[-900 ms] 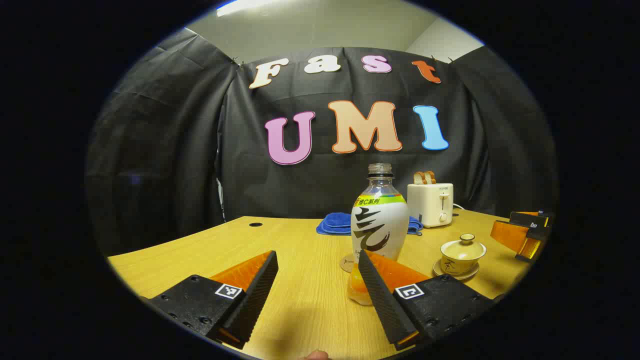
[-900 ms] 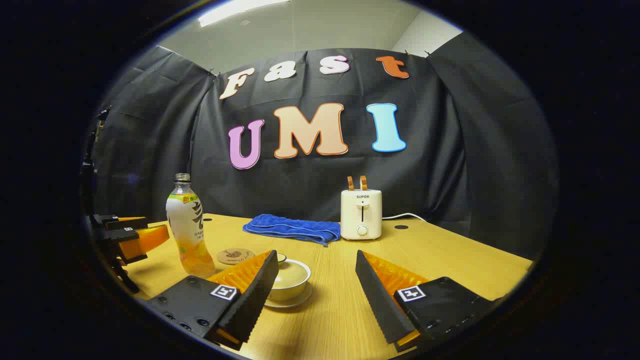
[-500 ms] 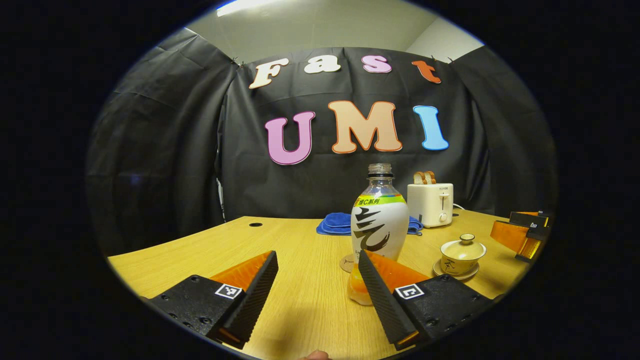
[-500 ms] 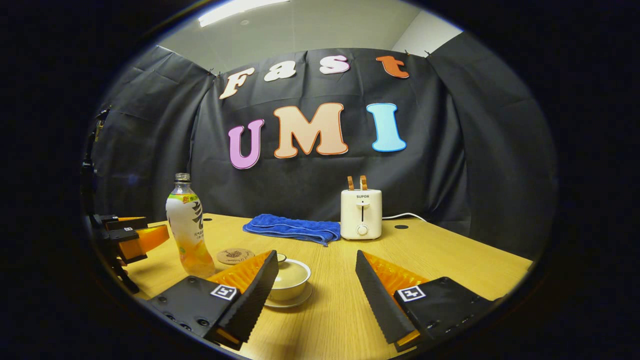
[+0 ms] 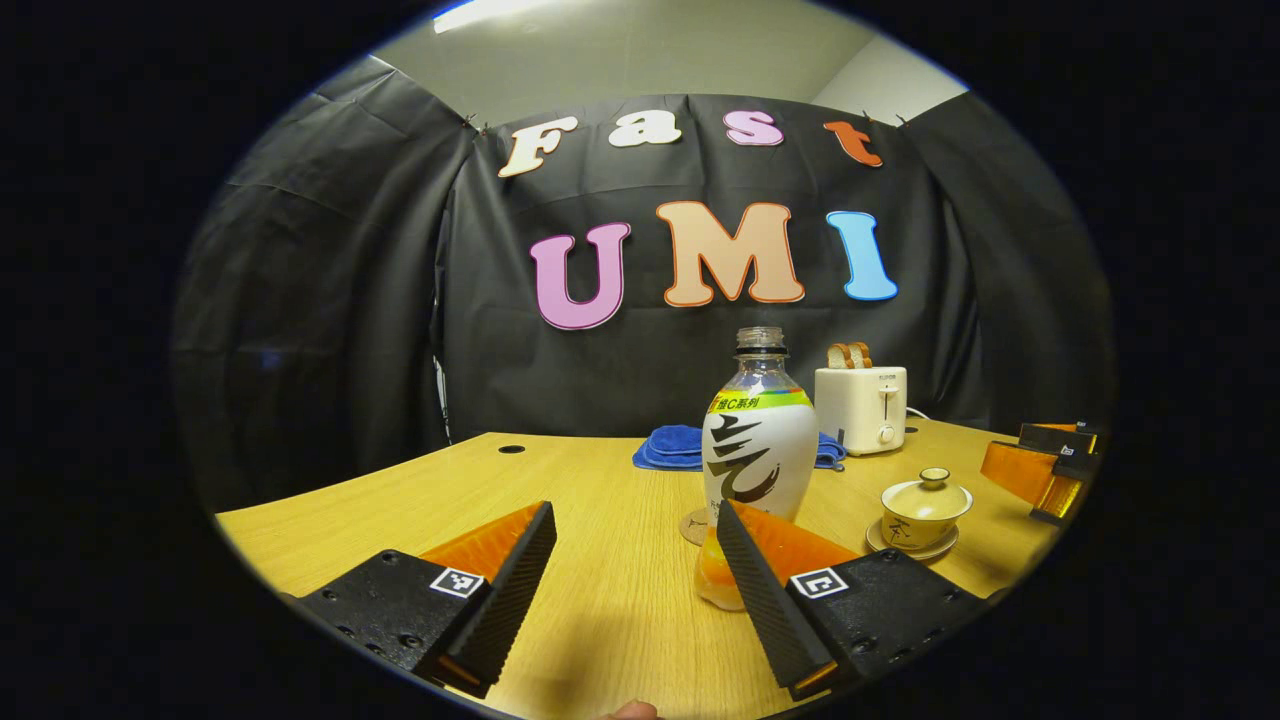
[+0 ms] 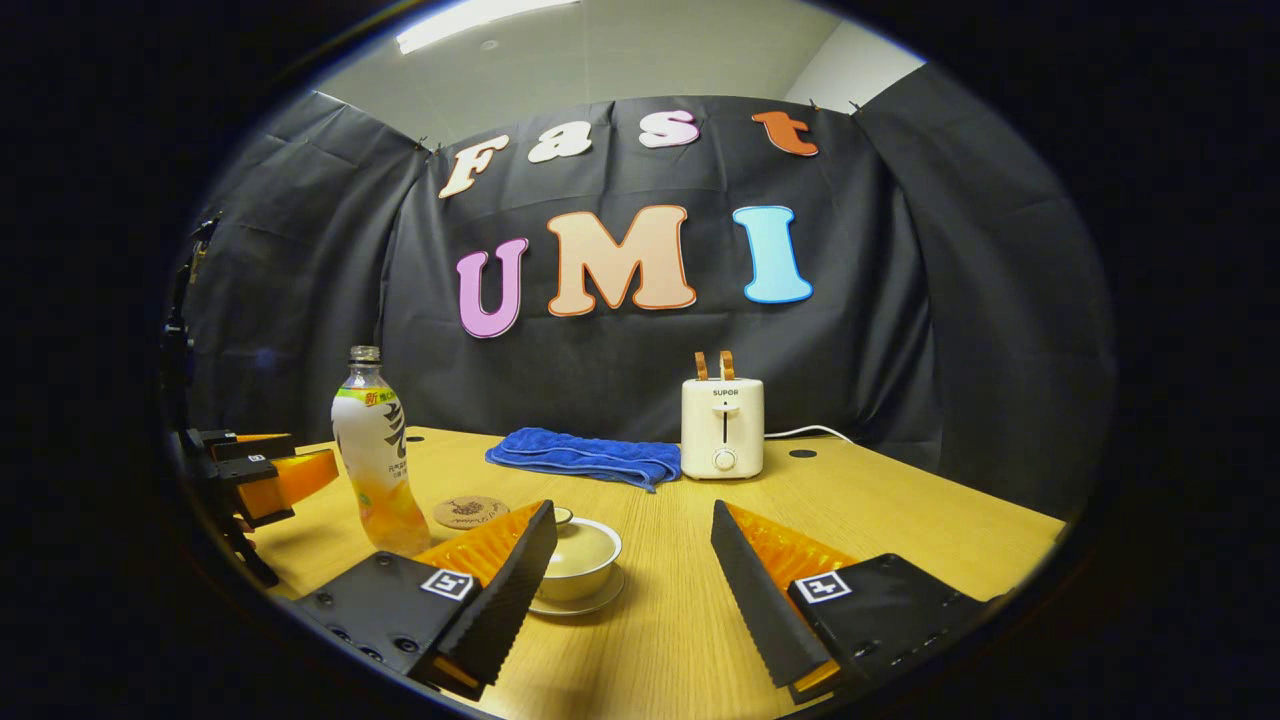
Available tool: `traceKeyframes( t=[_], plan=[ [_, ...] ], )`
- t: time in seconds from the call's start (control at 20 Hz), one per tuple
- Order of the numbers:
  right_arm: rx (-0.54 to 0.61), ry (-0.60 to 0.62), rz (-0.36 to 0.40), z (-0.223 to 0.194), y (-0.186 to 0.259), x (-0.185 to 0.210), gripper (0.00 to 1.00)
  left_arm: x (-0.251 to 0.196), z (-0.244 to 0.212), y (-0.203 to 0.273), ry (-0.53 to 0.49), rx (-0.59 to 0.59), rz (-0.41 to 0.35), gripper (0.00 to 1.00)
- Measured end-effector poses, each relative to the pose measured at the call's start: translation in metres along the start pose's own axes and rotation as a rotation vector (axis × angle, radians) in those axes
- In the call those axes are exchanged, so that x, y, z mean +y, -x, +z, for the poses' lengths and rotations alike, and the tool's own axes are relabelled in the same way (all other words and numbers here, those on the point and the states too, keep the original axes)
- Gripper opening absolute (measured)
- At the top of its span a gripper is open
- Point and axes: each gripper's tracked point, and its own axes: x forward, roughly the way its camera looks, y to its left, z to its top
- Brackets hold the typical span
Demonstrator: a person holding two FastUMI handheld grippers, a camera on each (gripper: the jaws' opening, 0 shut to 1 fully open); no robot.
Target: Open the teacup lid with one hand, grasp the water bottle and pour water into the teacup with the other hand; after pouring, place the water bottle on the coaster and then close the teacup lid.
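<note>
Left gripper view: the left tongs [image 5: 636, 560] stand apart over the wooden bench [image 5: 400, 500], holding nothing. The uncapped water bottle [image 5: 758, 450] stands upright just beyond their right finger; right of the bottle sits the lidded teacup [image 5: 924, 508] on its saucer.

Right gripper view: the right tongs [image 6: 634, 560] stand apart, empty, the teacup [image 6: 580, 555] just behind their left finger. Left of the teacup lie the coaster [image 6: 470, 512] and the bottle [image 6: 376, 455]

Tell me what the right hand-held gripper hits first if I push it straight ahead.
Probably nothing close: the open right hand-held gripper points at bare table. The lidded teacup sits just by its left finger; the toaster stands farther off. Depth is unclear.
</note>
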Motion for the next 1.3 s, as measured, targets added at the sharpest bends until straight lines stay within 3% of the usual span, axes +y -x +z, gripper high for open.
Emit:
traceKeyframes(
  t=[0.1,0.4,0.45,0.75,1.3],
  plan=[
    [0.002,0.000,0.007,-0.001,0.000,0.001,0.96,-0.001,0.001,0.000,0.000,0.000,0.000,0.95],
    [-0.001,0.001,0.010,0.000,0.000,0.001,1.00,0.000,0.001,0.001,0.000,0.000,0.000,0.95],
    [-0.001,0.001,0.017,0.000,0.000,0.003,0.96,0.000,0.001,0.001,0.000,0.000,0.000,0.95],
    [-0.004,0.021,0.058,0.014,-0.010,0.013,0.96,0.000,0.001,0.001,0.000,0.000,-0.001,0.95],
    [0.133,0.074,0.151,-0.014,-0.041,0.050,0.98,0.001,0.001,0.001,0.001,0.001,0.001,0.95]
  ],
)
